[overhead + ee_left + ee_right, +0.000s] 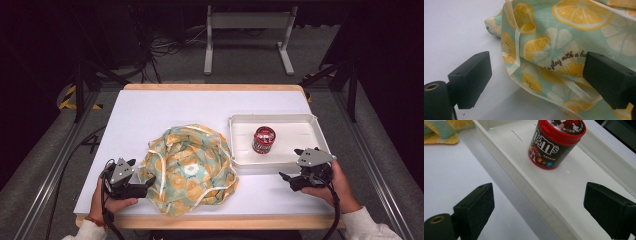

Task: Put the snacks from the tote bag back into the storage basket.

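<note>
Left gripper (536, 77) sitting at citrus-print cloth bag (189, 167), fingers (470, 78) apart; right gripper (544, 210) gaping wide, straddling white tray (240, 159) wall; M&M's tub (556, 142) standing inside.

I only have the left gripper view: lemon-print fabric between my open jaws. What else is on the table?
Observer: A white tray sits right of the fabric bag, holding an upright candy tub.
Operator: Where's the right gripper?
Observer: The right gripper hovers at the tray's near right corner, jaws open, holding nothing.
Operator: What kind of tub?
Observer: Black with a red lid, M&M's logo on its side.
</note>
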The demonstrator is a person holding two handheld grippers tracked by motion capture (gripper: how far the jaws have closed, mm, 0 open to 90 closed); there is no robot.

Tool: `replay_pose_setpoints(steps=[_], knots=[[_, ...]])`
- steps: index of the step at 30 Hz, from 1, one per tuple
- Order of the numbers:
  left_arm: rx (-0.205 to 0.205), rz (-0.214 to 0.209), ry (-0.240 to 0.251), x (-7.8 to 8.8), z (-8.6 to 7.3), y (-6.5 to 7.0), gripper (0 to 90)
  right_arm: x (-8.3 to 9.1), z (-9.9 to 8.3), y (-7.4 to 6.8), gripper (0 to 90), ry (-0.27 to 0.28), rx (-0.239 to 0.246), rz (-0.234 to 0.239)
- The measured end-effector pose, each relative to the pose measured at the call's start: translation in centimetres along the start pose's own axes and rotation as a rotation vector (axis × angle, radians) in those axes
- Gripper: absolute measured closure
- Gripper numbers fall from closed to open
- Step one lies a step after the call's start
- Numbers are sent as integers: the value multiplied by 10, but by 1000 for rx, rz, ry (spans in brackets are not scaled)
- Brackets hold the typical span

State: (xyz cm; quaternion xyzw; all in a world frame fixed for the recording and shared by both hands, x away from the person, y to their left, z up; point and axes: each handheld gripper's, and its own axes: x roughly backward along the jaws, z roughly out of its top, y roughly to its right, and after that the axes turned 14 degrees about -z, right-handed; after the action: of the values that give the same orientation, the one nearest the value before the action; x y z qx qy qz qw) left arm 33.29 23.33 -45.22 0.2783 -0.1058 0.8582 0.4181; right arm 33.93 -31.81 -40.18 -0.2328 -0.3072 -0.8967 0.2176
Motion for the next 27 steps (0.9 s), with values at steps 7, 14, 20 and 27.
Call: replay_pose_setpoints(steps=[7,14,20,27], knots=[[-10,-6,-19,-2,1,0,91,6,-13,0,101,2,2,-17],[-3,-6,-17,-2,-1,0,91,11,-30,4,91,2,-17,-40],[-5,-4,-17,-1,-1,1,91,15,-41,5,85,13,-33,-50],[-7,-12,-17,-1,-1,2,91,18,-58,8,60,18,-95,-72]])
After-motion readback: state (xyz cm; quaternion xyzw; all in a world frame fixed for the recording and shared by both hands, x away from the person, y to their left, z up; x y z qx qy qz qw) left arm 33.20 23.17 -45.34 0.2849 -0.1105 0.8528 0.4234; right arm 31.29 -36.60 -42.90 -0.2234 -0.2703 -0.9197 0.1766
